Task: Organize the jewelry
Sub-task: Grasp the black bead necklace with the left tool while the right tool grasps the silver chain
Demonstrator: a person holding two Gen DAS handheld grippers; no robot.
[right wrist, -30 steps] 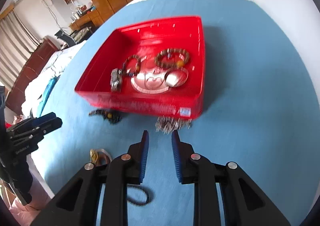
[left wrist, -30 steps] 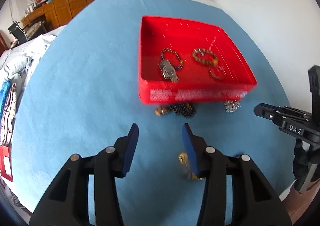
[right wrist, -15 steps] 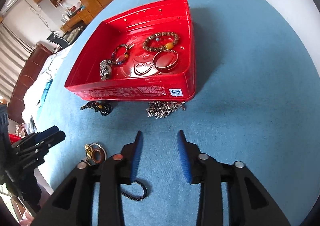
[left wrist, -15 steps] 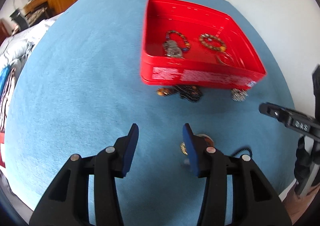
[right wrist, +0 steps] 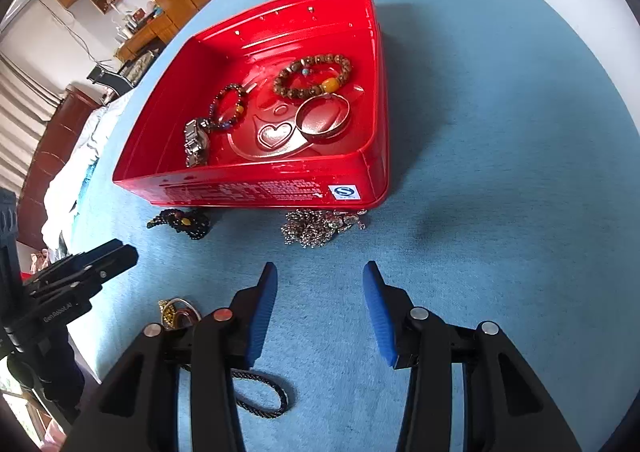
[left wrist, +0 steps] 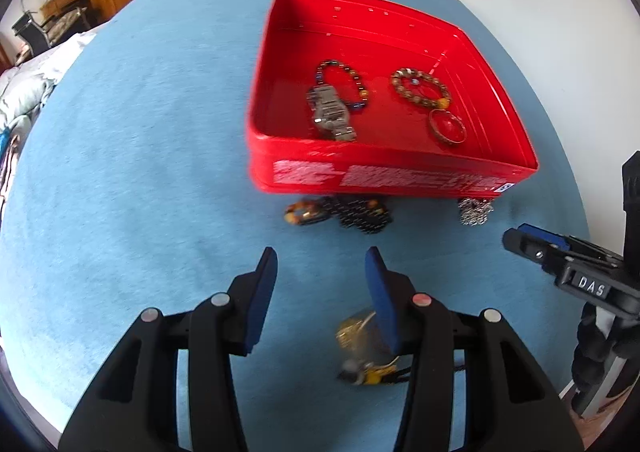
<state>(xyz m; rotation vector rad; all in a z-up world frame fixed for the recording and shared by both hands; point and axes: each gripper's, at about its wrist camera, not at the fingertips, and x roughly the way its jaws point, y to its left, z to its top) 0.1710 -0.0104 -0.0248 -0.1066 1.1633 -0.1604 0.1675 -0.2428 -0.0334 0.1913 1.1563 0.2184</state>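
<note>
A: Where's the jewelry sitting?

B: Most of it lies in the red tin (right wrist: 256,188) on the blue desk (right wrist: 500,172). Inside, a brown bead bracelet (right wrist: 312,76) is at the far right, a metal bangle (right wrist: 324,118) touching its near side, a dark bead bracelet (right wrist: 228,106) to the left, and a steel watch (right wrist: 196,142) at that bracelet's near end.

A: And outside the tin?

B: Just in front of the near wall, a black bead strand (right wrist: 184,222) on the left and a heap of silver chain (right wrist: 316,228) on the right, both close against the tin. Nearer the camera there's a gold piece (right wrist: 176,312) and a dark braided cord (right wrist: 260,396) on the cloth.

A: The left gripper?

B: The left gripper (left wrist: 320,272) hangs over bare cloth, its jaws apart with nothing between them. The gold piece shows just behind its right finger (left wrist: 380,292); blur makes it hard to tell whether they touch.

A: The right one?

B: The right gripper (right wrist: 318,288) points down at the cloth just near of the silver chain, jaws apart and empty. The braided cord lies under its left finger (right wrist: 260,308). Each gripper shows at the edge of the other's view, so they sit near each other along the desk's near edge
</note>
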